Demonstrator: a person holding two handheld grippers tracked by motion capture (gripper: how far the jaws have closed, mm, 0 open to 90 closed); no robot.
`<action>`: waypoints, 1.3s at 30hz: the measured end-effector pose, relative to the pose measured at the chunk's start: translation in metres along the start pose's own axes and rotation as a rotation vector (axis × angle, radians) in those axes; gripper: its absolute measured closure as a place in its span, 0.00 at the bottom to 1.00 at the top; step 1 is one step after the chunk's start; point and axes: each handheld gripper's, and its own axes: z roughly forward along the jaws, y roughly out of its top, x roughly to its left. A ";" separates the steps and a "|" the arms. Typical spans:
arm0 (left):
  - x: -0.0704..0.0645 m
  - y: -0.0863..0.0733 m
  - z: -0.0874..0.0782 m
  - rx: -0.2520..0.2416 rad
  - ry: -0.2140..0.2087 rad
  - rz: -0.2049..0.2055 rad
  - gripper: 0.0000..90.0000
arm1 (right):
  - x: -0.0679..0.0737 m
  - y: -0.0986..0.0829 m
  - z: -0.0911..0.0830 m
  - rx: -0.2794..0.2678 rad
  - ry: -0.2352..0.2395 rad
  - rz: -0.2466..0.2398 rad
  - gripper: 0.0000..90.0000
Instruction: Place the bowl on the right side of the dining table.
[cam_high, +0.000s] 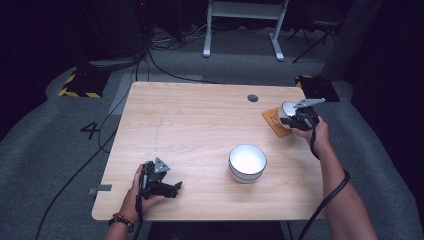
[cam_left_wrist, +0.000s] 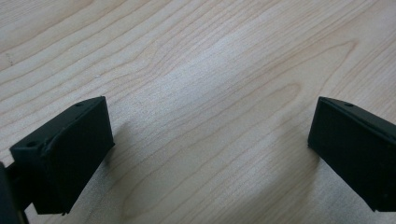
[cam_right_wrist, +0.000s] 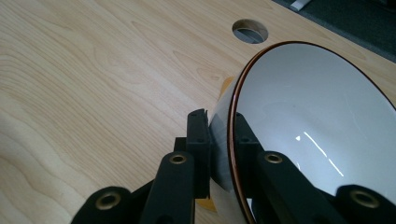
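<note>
The high view looks forward and down on the whole counter (cam_high: 200, 130) from afar, while each tool's own view sits close along its jaws, the left tool (cam_left_wrist: 210, 154) facing bare counter wood, the right tool (cam_right_wrist: 222, 154) the cable hole (cam_right_wrist: 250, 31) beyond, which the high view shares.

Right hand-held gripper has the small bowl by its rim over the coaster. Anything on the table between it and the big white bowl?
Nothing visible does. The right hand-held gripper pinches the small bowl by its rim above the orange coaster. Bare wood lies between there and the big white bowl. The left hand-held gripper sits off to the side.
</note>
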 end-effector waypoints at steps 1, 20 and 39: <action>0.000 0.000 0.000 0.003 -0.002 0.001 0.00 | 0.000 0.000 0.001 0.001 -0.001 0.002 0.91; 0.000 0.000 0.000 0.000 0.000 0.000 0.00 | -0.006 0.006 0.029 0.056 -0.052 0.015 0.91; 0.000 0.000 0.000 0.004 -0.002 0.001 0.00 | -0.006 -0.006 0.036 0.058 -0.038 0.012 0.92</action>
